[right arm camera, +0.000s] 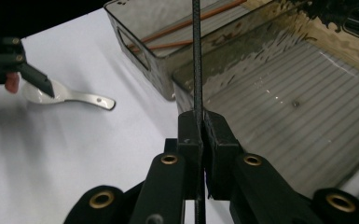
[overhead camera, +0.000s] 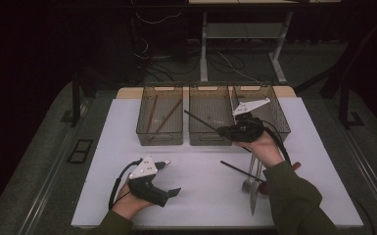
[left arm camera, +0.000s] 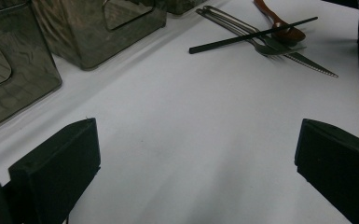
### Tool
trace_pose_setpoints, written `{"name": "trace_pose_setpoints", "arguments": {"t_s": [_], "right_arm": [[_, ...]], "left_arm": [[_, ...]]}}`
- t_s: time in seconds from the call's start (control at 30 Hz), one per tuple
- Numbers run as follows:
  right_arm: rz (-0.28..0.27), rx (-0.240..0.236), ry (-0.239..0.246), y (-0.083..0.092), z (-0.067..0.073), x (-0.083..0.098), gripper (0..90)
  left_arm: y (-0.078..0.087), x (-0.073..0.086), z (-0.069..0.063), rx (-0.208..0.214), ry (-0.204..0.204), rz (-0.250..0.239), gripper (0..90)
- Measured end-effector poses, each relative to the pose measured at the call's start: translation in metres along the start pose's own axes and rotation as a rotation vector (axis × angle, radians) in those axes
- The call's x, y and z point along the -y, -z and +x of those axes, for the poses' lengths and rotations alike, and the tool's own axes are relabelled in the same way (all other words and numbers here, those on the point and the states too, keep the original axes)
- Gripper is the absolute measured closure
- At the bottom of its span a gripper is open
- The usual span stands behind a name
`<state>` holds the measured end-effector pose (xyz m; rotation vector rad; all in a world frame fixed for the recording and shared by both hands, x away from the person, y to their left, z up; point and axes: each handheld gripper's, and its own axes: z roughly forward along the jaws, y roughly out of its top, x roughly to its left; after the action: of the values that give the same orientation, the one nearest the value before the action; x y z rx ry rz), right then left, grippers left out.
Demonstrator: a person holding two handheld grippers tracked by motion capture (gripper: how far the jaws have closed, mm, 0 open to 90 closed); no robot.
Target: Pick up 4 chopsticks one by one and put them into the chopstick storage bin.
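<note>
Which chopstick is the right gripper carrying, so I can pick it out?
On the white table, find the middle bin of three. The right gripper is shut on a black chopstick slanting over it, unlike the brown pair in the left bin.

A second black chopstick (overhead camera: 241,172) lies on the white desk (overhead camera: 196,196), across a fork (overhead camera: 247,180) and a serrated knife (overhead camera: 254,193), with a brown spoon (left arm camera: 279,21) beside them. A white spoon (right arm camera: 70,95) rests apart on the desk. The left bin (overhead camera: 160,115) holds two brown chopsticks (overhead camera: 159,117). The right bin (overhead camera: 274,110) stands last in the row.
</note>
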<state>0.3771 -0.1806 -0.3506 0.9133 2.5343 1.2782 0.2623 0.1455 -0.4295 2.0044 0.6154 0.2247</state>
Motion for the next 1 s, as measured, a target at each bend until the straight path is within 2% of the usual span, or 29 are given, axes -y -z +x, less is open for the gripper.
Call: {"name": "trace_pose_setpoints", "arguments": {"t_s": [0.57,1.0], "right_arm": [[0.057,0.026,-0.005,-0.045,0.002,-0.053,85.3],[0.103,0.028,-0.023,-0.090,0.004,-0.080,85.2]], "left_arm": [[-0.001,-0.001,-0.001,0.001,0.001,-0.005,0.0],[0.002,0.000,0.000,-0.003,-0.013,0.005,0.0]]}}
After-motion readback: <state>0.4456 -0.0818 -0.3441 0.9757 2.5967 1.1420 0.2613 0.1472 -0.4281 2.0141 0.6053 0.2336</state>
